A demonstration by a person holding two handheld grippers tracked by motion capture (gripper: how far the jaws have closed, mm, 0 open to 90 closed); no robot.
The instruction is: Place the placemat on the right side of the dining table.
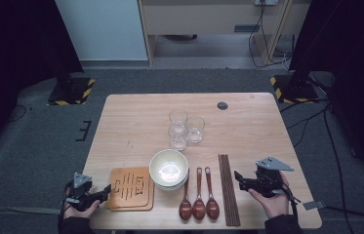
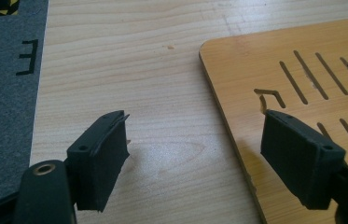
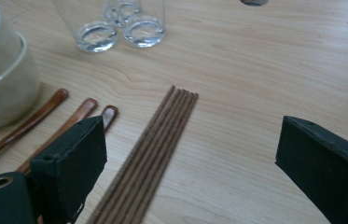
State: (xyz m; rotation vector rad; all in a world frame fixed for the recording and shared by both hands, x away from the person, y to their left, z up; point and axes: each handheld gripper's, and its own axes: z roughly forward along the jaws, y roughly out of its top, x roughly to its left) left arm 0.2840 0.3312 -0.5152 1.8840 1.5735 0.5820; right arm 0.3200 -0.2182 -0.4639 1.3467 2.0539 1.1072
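Slotted wooden trivets (image 1: 131, 189), two stacked at the near left of the worktop (image 1: 135, 122), corner edge lying between the jaws in the left gripper view (image 2: 302, 70). Left claw (image 1: 105, 191) wide and empty, one jaw over bare wood, the other over the top trivet, pads clear of the board. Step in hand, by judgement: approach to a grasp on the trivet's left edge. Next move likely to call for a lower, flatter line so that one jaw slides under the rim, then a firm pinch on the top board alone; thin edge flush with the one beneath, hence risk of lifting both or of slipping off. Just beside the trivets, stacked pale bowls (image 1: 169, 169); then three brown spoons (image 1: 198, 195) side by side, then a bundle of dark chopsticks (image 1: 229, 190); three clear glasses (image 1: 185, 129) clustered farther back. Right claw (image 1: 238, 179) wide and empty, raised near the chopsticks, bundle (image 3: 148, 154) ahead of its jaws. No brand or label legible; slot pattern cut through the trivet perhaps a character, unreadable; a black "E"-like mark (image 2: 28, 57) on the grey floor (image 2: 3, 116).
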